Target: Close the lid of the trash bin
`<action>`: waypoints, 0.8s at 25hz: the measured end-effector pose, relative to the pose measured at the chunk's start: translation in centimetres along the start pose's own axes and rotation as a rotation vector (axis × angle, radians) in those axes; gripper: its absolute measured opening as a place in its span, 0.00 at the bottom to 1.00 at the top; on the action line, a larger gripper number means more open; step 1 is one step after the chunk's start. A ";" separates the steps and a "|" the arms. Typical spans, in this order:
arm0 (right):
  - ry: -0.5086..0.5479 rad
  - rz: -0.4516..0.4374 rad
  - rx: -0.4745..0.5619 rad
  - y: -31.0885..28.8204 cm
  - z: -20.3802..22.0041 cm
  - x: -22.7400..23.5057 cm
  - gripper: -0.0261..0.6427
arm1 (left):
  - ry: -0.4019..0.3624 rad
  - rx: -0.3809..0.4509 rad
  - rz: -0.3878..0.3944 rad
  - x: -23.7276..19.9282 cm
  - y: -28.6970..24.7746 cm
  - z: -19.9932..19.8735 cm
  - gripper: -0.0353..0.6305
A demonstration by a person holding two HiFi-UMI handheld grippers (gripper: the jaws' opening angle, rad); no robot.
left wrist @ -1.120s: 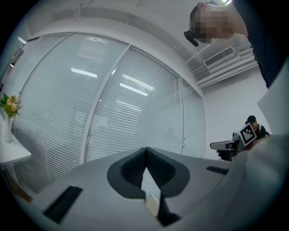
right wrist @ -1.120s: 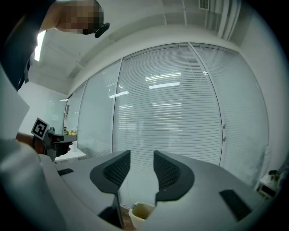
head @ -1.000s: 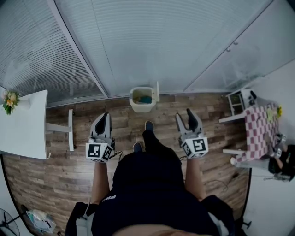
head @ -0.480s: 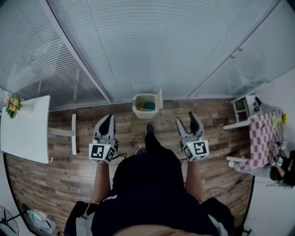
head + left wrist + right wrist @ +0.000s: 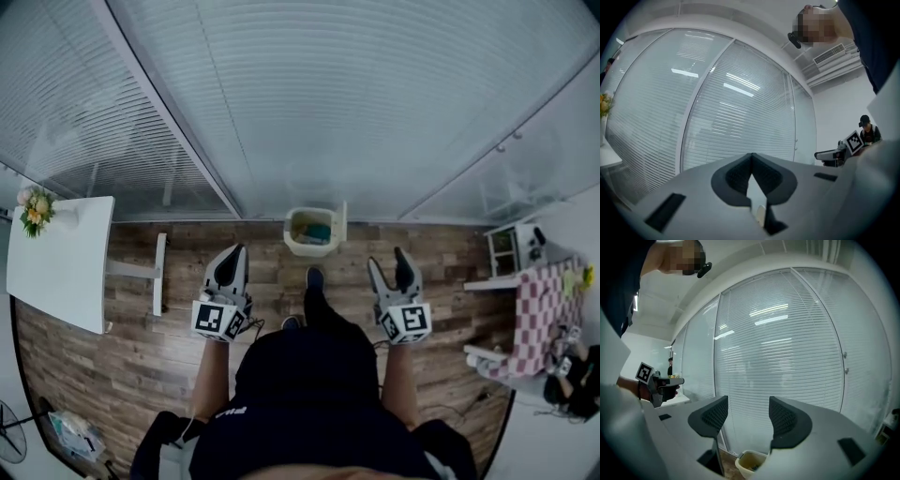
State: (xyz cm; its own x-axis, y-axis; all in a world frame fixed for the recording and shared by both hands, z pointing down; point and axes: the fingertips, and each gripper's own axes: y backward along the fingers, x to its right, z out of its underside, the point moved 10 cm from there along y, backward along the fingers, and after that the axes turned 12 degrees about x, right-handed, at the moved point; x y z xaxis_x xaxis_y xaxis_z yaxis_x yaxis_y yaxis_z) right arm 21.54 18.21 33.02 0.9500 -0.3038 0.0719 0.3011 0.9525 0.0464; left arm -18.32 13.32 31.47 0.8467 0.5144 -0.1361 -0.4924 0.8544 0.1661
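Office-type room. Glass partition (image 5: 328,112) with shut slat blinds right behind trash bin (image 5: 314,232). Wood-plank floor (image 5: 122,356) around bin. White bench (image 5: 61,258) with flowers (image 5: 36,208) well left of bin, checked-cloth table (image 5: 548,309) well right. Ceiling air vent (image 5: 829,54) overhead.

- Glass partition walls (image 5: 309,103) with lowered horizontal blinds meet at an angle along the floor's far edge.
- The wood-plank floor (image 5: 122,347) is brown and grey.
- A white table (image 5: 61,262) stands at the floor's left edge, with flowers (image 5: 36,208) at its far corner.
- A pink-checked tablecloth (image 5: 544,300) shows at the floor's right edge.
- Ceiling-light reflections (image 5: 771,315) streak the glass.
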 end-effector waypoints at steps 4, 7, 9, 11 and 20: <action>-0.015 -0.009 -0.020 -1.5 1.0 0.7 0.41 | -0.002 -0.012 0.001 -0.5 -0.9 0.5 0.06; -0.022 -0.012 -0.036 -2.7 1.7 0.9 0.41 | 0.004 -0.028 0.000 -0.9 -1.2 0.9 0.06; -0.024 -0.017 -0.044 -3.4 1.9 0.8 0.41 | 0.008 -0.039 0.000 -1.3 -1.3 1.2 0.06; -0.020 -0.029 -0.056 -4.3 2.1 0.7 0.41 | 0.013 -0.043 -0.003 -1.7 -1.4 1.5 0.06; -0.017 -0.062 -0.110 -6.9 4.0 1.4 0.41 | 0.006 -0.060 -0.017 -2.1 -2.7 2.5 0.06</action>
State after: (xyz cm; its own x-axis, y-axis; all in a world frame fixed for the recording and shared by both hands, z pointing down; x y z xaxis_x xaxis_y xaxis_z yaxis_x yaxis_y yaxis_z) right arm 20.45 11.07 36.82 0.9279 -0.3618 0.0897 0.3675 0.9282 -0.0580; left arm -18.24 9.81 33.79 0.8537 0.5005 -0.1437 -0.4896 0.8655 0.1054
